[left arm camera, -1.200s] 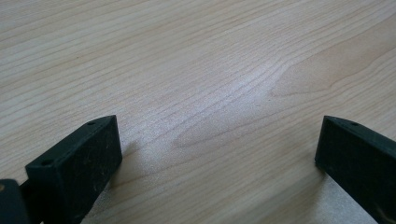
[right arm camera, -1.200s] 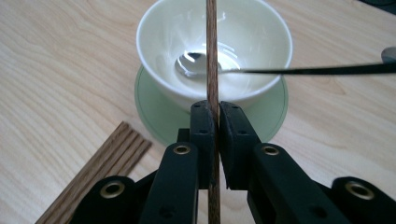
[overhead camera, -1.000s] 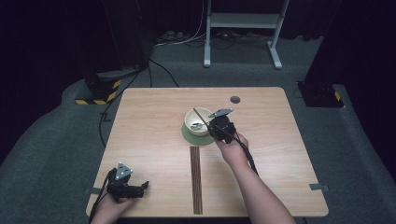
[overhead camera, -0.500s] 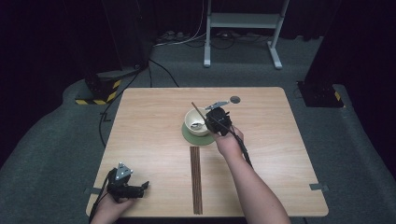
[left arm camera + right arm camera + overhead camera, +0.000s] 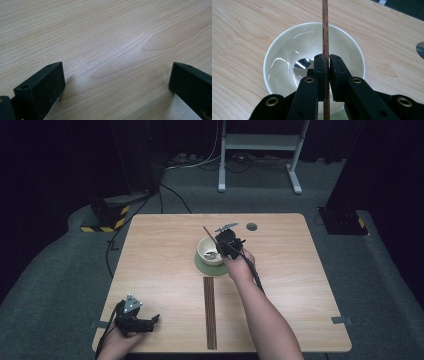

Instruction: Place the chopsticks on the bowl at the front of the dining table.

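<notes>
My right gripper [image 5: 326,60] is shut on a thin brown chopstick [image 5: 325,27], which runs straight up between its pads. Right beneath it is a white bowl [image 5: 284,57] with a metal spoon [image 5: 302,63] lying inside. In the high view the right gripper [image 5: 221,243] hovers over the bowl [image 5: 207,251], which stands on a green coaster [image 5: 210,267], and the chopstick [image 5: 208,232] slants up to the left. My left gripper [image 5: 151,321] rests at the table's near left corner. Its jaws stand wide open [image 5: 117,72] over bare wood.
A row of dark chopsticks [image 5: 211,312] lies lengthwise on the wooden table [image 5: 300,285], between the coaster and the near edge. A round cable hole [image 5: 251,226] sits near the far edge. A white stand [image 5: 260,142] is on the floor beyond.
My right gripper has carried the chopstick a little left and farther away, over the bowl. The left gripper has stayed put.
</notes>
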Demonstrator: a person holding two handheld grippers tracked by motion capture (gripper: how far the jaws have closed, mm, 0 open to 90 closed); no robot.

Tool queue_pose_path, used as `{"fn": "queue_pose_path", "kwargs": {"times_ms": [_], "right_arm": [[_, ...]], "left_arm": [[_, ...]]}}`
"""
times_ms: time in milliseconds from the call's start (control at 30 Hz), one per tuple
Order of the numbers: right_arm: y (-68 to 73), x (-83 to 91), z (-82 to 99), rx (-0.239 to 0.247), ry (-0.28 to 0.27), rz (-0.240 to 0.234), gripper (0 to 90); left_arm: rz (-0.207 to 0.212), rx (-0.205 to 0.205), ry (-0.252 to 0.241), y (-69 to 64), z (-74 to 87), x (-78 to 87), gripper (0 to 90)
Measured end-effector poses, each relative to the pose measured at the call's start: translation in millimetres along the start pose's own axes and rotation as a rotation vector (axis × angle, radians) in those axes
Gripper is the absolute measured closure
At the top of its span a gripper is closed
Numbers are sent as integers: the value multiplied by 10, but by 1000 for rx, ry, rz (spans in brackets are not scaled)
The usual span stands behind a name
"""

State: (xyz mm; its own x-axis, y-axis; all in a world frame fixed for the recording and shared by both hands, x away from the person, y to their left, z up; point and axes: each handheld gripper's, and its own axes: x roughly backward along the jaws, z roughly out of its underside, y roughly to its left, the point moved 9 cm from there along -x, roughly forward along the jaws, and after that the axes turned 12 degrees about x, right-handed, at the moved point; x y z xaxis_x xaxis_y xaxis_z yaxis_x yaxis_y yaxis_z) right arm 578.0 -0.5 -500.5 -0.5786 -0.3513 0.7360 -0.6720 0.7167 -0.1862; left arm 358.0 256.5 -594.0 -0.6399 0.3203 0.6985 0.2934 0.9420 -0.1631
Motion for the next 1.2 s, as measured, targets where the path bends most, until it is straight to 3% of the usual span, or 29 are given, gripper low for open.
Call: {"fn": "queue_pose_path", "kwargs": {"times_ms": [233,567,700,733,800,967,1200], "right_arm": [[14,-92,-3,-1,32,-1,844],[26,-145,-39,2,36,2,840],[48,-126,-65,16,34,1,748],[52,-85,-83,21,22,9,678],[62,-40,-89,23,14,7,626],[135,101,-65,26,-20,-5,556],[339,343,114,49,-66,-37,510]], "left_arm": [[-1,0,0,1,0,0,6],[-1,0,1,0,2,1,6],[0,-3,4,1,4,3,6],[1,-2,3,-1,3,2,6],[2,-1,1,-3,3,1,6],[1,-1,1,-2,3,1,6],[3,-2,1,-4,3,1,7]]}}
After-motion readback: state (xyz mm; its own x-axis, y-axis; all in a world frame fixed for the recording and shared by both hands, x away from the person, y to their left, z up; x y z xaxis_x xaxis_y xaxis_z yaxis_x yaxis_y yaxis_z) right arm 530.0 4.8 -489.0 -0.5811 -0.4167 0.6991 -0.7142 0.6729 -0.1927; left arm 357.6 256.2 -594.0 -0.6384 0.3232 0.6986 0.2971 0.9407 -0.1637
